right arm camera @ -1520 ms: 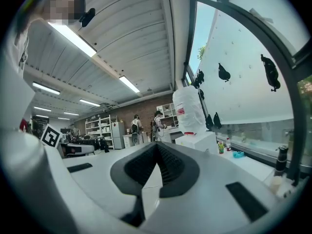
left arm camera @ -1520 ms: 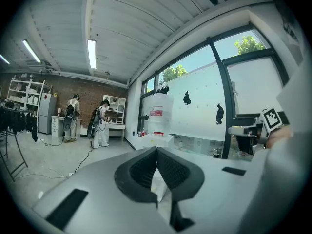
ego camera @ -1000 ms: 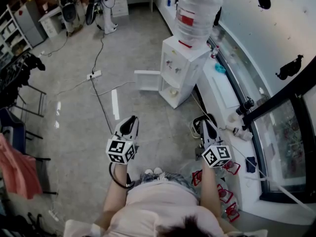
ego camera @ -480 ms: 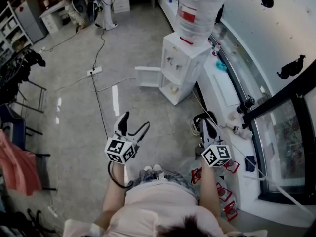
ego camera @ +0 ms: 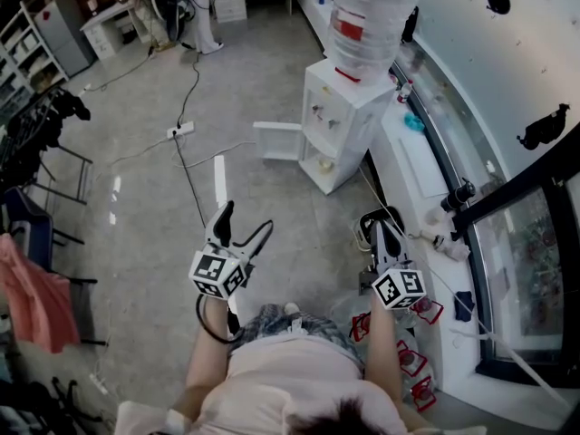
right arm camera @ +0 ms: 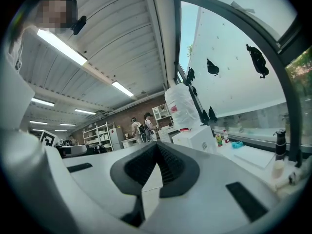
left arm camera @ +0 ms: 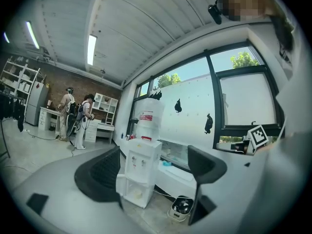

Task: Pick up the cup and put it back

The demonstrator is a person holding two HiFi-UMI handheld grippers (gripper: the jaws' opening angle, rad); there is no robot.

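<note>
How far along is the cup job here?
Nothing looks done. In hand: nothing. The left gripper has its jaws opening on air; the right gripper has its jaws shut and empty. Both are short of the dispenser. Left: the whole pick-up and return.

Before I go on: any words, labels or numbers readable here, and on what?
None can be read.
Water bottle: red label, print too small.
Red packets: print blurred.
Left gripper (jaws opening, nothing between them) and right gripper: square coded markers on the cubes, no letters or digits.
</note>
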